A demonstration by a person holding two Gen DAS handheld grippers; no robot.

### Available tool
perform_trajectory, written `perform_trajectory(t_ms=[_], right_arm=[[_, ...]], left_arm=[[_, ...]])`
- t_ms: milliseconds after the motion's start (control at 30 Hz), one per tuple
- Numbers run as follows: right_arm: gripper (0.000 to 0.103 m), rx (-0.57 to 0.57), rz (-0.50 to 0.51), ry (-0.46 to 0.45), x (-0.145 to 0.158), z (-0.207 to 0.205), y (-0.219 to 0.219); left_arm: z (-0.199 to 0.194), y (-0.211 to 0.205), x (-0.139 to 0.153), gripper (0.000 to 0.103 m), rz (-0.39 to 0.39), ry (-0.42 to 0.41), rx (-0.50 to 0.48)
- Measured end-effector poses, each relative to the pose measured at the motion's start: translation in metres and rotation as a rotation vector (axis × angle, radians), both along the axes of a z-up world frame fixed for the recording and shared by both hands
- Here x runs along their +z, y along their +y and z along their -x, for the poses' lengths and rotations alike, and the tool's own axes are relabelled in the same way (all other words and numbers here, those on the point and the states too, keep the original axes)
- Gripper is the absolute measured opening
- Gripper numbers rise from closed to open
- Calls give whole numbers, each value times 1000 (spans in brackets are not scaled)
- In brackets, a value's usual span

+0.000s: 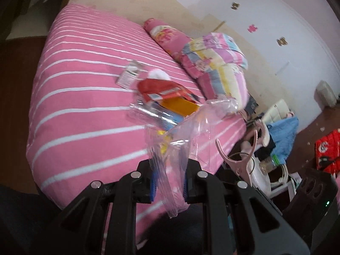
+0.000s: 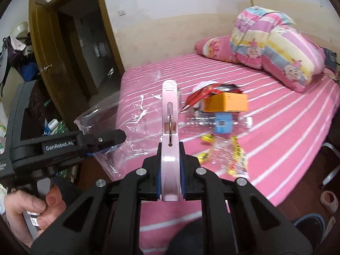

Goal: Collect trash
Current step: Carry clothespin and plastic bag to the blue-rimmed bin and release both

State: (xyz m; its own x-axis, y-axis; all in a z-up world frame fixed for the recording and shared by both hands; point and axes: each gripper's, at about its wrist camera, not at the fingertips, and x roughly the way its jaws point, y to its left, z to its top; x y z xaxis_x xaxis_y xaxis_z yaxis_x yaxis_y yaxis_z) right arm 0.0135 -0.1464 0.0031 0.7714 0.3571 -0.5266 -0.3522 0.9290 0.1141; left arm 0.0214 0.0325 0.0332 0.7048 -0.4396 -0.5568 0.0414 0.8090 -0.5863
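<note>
My left gripper (image 1: pixel 169 182) is shut on the edge of a clear plastic bag (image 1: pixel 187 136), held open over the near edge of the bed; the bag also shows in the right wrist view (image 2: pixel 131 123). My right gripper (image 2: pixel 170 178) is shut on a pink plastic clip (image 2: pixel 170 127), whose tip points at the trash pile; the clip also shows in the left wrist view (image 1: pixel 244 159). On the bed lie a clear plastic bottle (image 2: pixel 212 124), an orange box (image 2: pixel 225 103), a red wrapper (image 2: pixel 201 95) and yellow wrappers (image 2: pixel 237 159).
A pink striped bed (image 2: pixel 286 127) carries a folded quilt (image 2: pixel 280 51) and a pillow (image 2: pixel 214 46) at the head. An open wooden door (image 2: pixel 48 68) stands at the left. Cluttered items and a red package (image 1: pixel 328 148) lie on the floor beside the bed.
</note>
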Motion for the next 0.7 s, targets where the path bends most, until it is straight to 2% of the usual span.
perform_trajectory(t_ms=[200, 367, 500, 700], right_arm=[[13, -70, -29, -28, 14, 30, -43], [13, -157, -44, -37, 14, 50, -92], [13, -251, -44, -20, 0, 68, -147], [13, -408, -54, 47, -36, 93, -228]], left_arm=[[9, -52, 10, 17, -2, -12, -87], [11, -105, 5, 17, -4, 13, -178], [12, -156, -12, 17, -4, 63, -270], [8, -231, -45, 17, -28, 148, -410]])
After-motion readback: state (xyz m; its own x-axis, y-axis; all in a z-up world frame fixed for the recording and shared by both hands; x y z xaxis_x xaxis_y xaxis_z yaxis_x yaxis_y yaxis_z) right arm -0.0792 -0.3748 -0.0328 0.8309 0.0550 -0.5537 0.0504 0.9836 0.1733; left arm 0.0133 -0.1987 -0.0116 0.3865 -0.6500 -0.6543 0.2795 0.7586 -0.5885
